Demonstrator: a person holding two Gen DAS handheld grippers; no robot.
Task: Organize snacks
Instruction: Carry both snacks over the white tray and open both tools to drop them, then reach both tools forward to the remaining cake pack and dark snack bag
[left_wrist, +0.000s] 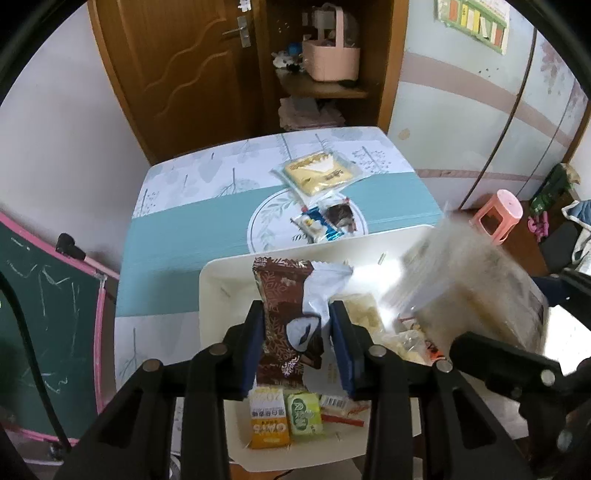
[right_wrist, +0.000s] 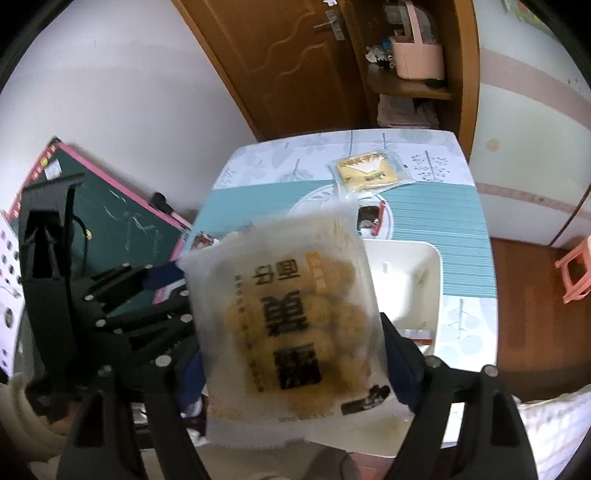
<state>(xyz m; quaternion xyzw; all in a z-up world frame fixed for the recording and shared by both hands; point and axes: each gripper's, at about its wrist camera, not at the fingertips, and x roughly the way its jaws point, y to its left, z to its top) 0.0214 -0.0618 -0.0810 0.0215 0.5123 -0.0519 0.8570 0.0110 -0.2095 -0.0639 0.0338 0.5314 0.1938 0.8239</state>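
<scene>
The left gripper (left_wrist: 298, 332) is clamping a brown foil snack packet (left_wrist: 282, 306) at twelve o'clock, over the white plastic bin (left_wrist: 221, 273); the right gripper (right_wrist: 295, 365) is clamping a translucent biscuit bag (right_wrist: 288, 314).

One white bin (left_wrist: 221, 273), three loose packets on the table (left_wrist: 166, 240), two packets held above the bin

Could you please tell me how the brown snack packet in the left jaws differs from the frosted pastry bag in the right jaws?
The brown snack packet is narrow, opaque and patterned with leaves; the frosted pastry bag is broad and translucent, showing golden pieces and large black characters. The packet stands lengthwise between close-set jaws, while the bag spans widely spread jaws. The packet looks sharp; the bag is motion-blurred in the left view. Both are above the white bin.
</scene>
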